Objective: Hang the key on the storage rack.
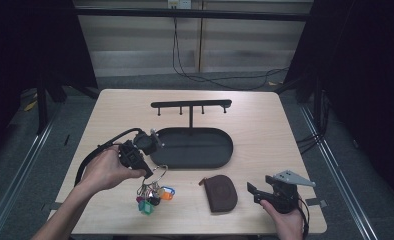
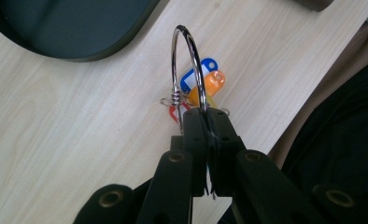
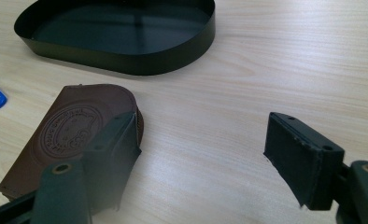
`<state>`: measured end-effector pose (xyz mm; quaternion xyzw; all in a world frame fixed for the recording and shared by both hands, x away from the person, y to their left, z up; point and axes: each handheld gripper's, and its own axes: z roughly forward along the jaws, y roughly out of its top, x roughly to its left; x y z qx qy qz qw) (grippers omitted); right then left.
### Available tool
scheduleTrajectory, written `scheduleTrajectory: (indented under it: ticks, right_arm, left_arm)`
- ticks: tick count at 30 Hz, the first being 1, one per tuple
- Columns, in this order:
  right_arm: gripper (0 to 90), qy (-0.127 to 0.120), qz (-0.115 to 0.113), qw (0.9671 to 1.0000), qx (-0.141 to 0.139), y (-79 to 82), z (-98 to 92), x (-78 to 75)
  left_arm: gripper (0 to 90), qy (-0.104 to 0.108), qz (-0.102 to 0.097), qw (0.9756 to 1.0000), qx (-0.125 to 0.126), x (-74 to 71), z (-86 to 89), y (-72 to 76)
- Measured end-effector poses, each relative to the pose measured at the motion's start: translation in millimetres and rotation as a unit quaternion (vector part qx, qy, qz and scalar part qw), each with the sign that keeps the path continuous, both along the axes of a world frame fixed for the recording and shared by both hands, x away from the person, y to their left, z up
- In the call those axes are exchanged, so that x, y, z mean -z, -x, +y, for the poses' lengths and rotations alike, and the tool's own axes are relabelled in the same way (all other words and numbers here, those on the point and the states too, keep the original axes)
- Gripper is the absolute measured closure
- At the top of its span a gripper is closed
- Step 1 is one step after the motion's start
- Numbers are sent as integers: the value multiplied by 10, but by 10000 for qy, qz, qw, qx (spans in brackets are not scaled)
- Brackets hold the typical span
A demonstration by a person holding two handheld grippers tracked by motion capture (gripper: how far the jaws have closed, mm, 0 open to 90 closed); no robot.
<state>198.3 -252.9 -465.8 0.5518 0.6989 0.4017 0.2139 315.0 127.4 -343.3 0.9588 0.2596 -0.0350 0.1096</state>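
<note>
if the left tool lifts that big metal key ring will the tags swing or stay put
Probably swing: the coloured plastic key tags hang loosely from the large silver metal ring, pinched at one point by the left tool. The thin round wire may pivot or slip. The bunch looks light.

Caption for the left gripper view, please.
Left claw shut on the large metal key ring, colored key tags hanging above the table.

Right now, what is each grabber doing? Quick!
Left gripper: shut on the key ring.
Right gripper: open, holding nothing, beside the pouch.
</note>
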Motion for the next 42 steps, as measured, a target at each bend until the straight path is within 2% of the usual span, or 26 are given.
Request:
scheduleTrajectory:
  ticks: [4, 7, 13, 18, 26, 28, 31, 34, 42]
  right_arm:
    - [260, 0, 2, 10000, 6, 1, -1, 0]
    - [260, -19, 8, 10000, 10, -1, 0, 1]
    - [258, -27, 4, 10000, 8, -2, 0, 1]
    - [258, -29, 10, 10000, 16, -5, -4, 2]
    - [257, -20, 9, 10000, 16, -3, -6, 1]
    - [257, -17, 8, 10000, 13, -3, -7, 0]
    - [257, -19, 8, 10000, 17, -2, -5, -1]
    - [257, -14, 12, 10000, 20, -2, -6, -1]
    - [257, -19, 13, 10000, 39, -6, -12, -1]
  left_arm:
    - [878, 62, -58, 10000, -36, -89, 7, -10]
    - [878, 25, -71, 10000, -27, -180, 32, -51]
    - [878, 58, -22, 9999, -88, -282, 62, -123]
    - [878, 68, -94, 9999, -95, -378, 61, -140]
    - [878, 92, -84, 9999, -118, -550, 63, -226]
    - [879, 179, -128, 9996, -191, -627, 69, -256]
    - [879, 226, -98, 9995, -209, -670, 75, -285]
    - [879, 258, -22, 9992, -309, -724, 80, -375]
    - [878, 225, 132, 9986, -457, -841, 67, -577]
